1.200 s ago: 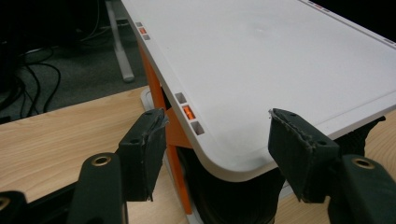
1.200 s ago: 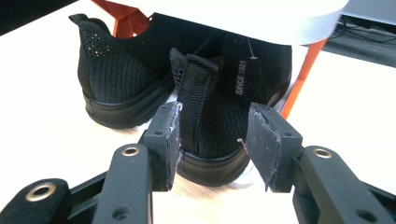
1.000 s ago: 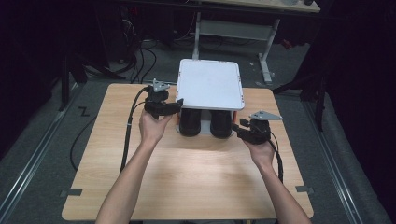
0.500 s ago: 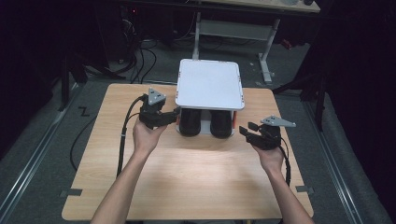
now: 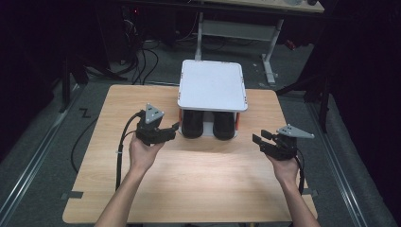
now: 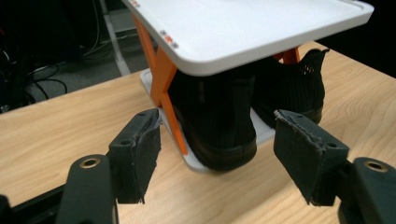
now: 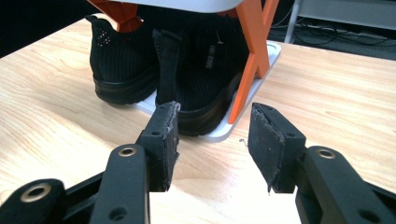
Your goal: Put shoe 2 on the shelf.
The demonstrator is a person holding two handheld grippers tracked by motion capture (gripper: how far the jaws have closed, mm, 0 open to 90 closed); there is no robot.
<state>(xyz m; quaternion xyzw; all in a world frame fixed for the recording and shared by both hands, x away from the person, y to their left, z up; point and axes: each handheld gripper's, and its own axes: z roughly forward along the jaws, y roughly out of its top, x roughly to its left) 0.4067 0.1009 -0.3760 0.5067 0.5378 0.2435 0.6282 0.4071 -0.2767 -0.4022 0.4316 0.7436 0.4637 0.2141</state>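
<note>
A white two-shelf rack [image 5: 212, 85] on orange struts stands at the back middle of the wooden table [image 5: 198, 184]. Two black shoes [image 5: 192, 124] [image 5: 224, 125] sit side by side on its lower shelf, heels toward me. My left gripper [image 5: 172, 128] hovers just left of the shoes, and its jaws have just been opening with nothing between them. In the left gripper view, the left gripper [image 6: 217, 135] faces the nearer shoe [image 6: 219, 116] from a short way off. My right gripper [image 5: 259, 138] [image 7: 215, 116] stands open and empty to the right of the rack, pointing at the shoes [image 7: 205, 79].
The rack's lower shelf [image 7: 266, 56] lies flat on the table, its top shelf [image 6: 261, 28] overhanging the shoes. Bare wood stretches from the rack to the table's front edge. Cables trail from both grippers; dark floor and a desk frame [image 5: 236, 28] lie beyond.
Both hands have drawn back from the rack: the left gripper came nearer to me and slightly left, the right gripper went right and nearer. The left jaws stand a little wider.
</note>
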